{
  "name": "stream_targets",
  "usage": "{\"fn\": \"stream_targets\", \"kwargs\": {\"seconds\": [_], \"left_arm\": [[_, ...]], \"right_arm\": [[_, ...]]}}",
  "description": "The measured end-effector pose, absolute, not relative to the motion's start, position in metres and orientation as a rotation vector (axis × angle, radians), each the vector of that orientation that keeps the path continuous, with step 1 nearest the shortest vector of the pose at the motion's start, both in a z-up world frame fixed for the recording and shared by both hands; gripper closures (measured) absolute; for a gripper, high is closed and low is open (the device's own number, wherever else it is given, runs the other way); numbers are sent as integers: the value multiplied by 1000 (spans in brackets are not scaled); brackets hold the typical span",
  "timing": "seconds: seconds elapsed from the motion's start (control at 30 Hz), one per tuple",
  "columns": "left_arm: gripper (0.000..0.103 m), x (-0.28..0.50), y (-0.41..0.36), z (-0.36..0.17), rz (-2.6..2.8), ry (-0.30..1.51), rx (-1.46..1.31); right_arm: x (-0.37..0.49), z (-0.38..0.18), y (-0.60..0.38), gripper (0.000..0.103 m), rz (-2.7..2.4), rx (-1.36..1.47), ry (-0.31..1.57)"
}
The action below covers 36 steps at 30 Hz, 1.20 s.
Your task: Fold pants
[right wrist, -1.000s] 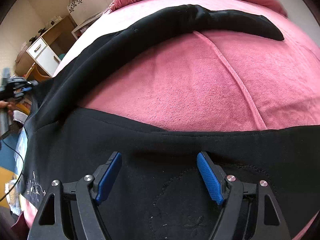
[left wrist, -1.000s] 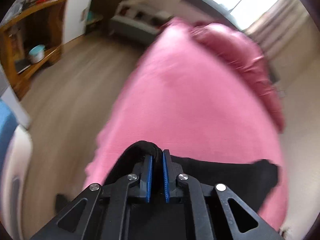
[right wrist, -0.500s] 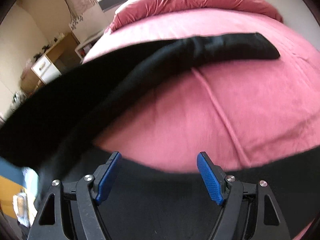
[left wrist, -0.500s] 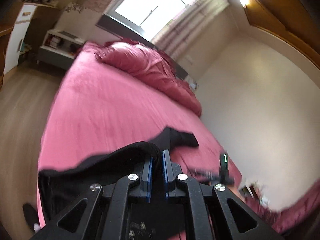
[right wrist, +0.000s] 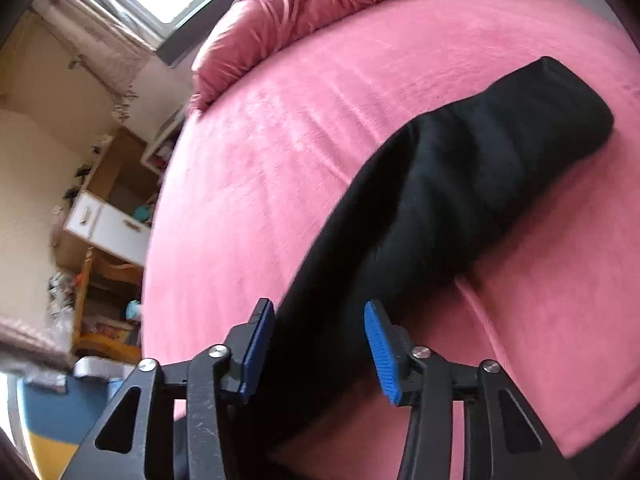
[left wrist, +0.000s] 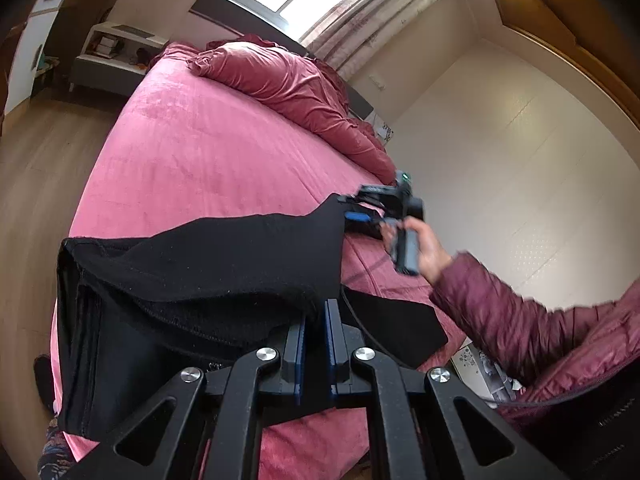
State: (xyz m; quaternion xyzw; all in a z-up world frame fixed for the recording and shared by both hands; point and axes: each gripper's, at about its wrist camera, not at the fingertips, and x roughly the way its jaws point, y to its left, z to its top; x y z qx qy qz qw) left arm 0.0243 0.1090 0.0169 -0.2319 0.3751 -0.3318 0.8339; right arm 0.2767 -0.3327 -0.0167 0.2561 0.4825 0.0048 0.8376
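Black pants (left wrist: 208,264) lie partly on a pink bed (left wrist: 192,160). My left gripper (left wrist: 316,320) is shut on a fold of the pants and holds it lifted above the bed. My right gripper (right wrist: 318,344) is open, its blue pads on either side of a black pant leg (right wrist: 460,200) that stretches away across the bed; it does not grip the cloth. The right gripper also shows in the left wrist view (left wrist: 384,212), held by a hand at the far edge of the lifted cloth.
A crumpled pink duvet (left wrist: 296,92) lies at the head of the bed under a window. Wooden floor (left wrist: 36,168) runs along the bed's left side. Shelves and a white cabinet (right wrist: 108,220) stand beyond it. A white wall is on the right.
My left gripper has lifted the pants and swung right across the bed. The right gripper has risen off the waist area and now hovers over one leg, still open.
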Motion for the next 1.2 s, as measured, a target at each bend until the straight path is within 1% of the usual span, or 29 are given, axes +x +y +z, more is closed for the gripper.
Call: {"fn": "stream_targets", "kwargs": {"seconds": [0.1,0.13,0.17,0.2,0.23,0.3,0.43,0.53,0.63,0.8,0.93,1.1,1.2], "left_arm": [[95,22,114,16,-698,805,-485],[95,26,115,17,-690,807,-485],[95,31,117,18,-676,809,-488],[95,38,122,19,-652,806,-497],[95,48,128,21,-618,802,-509],[95,75,141,26,-527,791,-499],[95,139,172,46,-391,727,-521],[95,175,191,54,-326,714,-531],[95,187,201,54,-288,728,-521],[95,152,200,57,-321,719,-482],[95,107,191,55,-351,723,-445],[95,55,198,21,-318,795,-504],[95,30,204,-13,-270,870,-550]], "right_arm": [[306,-27,-329,62,-16,515,1067],[314,-31,-327,70,-30,493,1083],[320,-34,-328,86,-41,475,1096],[325,-35,-327,93,-56,455,1105],[329,-34,-326,94,-57,434,1105],[332,-27,-325,95,-36,411,1084],[316,10,-329,95,35,458,949],[284,40,-332,95,119,465,855],[238,52,-334,95,188,471,807],[147,48,-336,95,259,486,793],[79,29,-337,95,276,495,839],[25,-7,-332,95,264,490,933],[5,-29,-331,95,251,489,989]]}}
